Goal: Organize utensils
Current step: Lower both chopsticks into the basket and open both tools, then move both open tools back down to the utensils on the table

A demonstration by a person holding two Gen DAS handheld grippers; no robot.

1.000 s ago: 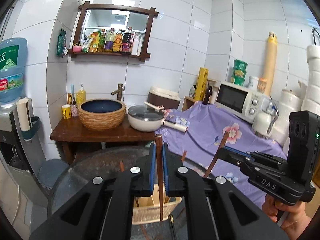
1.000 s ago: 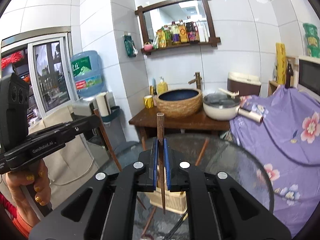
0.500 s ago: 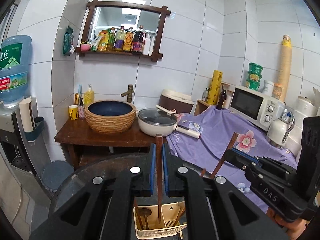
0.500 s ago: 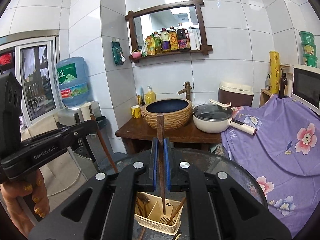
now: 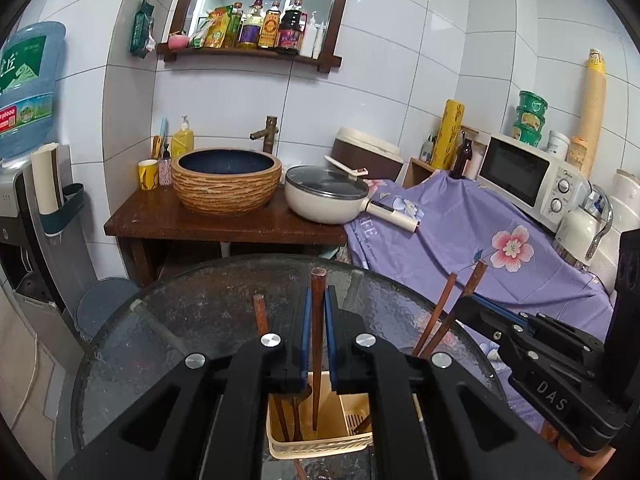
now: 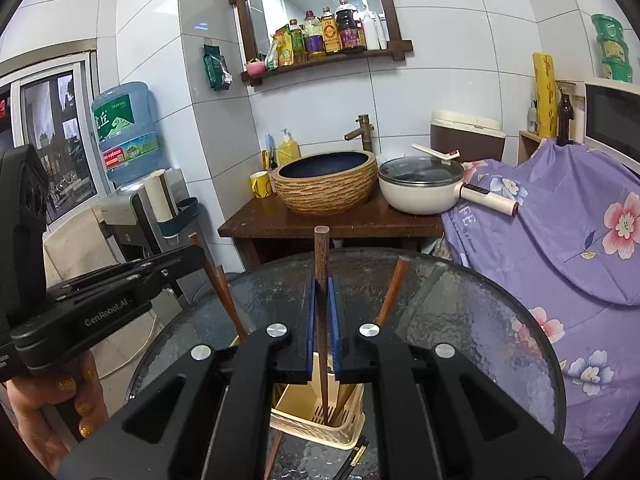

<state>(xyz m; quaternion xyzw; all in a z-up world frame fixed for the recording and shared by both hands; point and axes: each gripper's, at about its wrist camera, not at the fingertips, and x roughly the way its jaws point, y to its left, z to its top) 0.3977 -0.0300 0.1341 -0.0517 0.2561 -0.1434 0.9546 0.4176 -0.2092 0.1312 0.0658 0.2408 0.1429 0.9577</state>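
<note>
Chopstick [image 5: 317, 328] upright, clamped between the blue pads of the left gripper [image 5: 317, 312]; tip down inside the cream utensil basket [image 5: 320, 446] on the round glass tabletop [image 5: 192, 312]. Right gripper [image 6: 321, 316] likewise clamped on a second chopstick [image 6: 321, 300], tip in the same basket [image 6: 296, 404]. Both grippers tilted downward, side by side. Right view alone shows the person's hand [image 6: 60, 404] gripping the left tool's handle, plus dark chopsticks lying on the glass beside the basket. Left view shows a spoon standing in the basket's left compartment.
</note>
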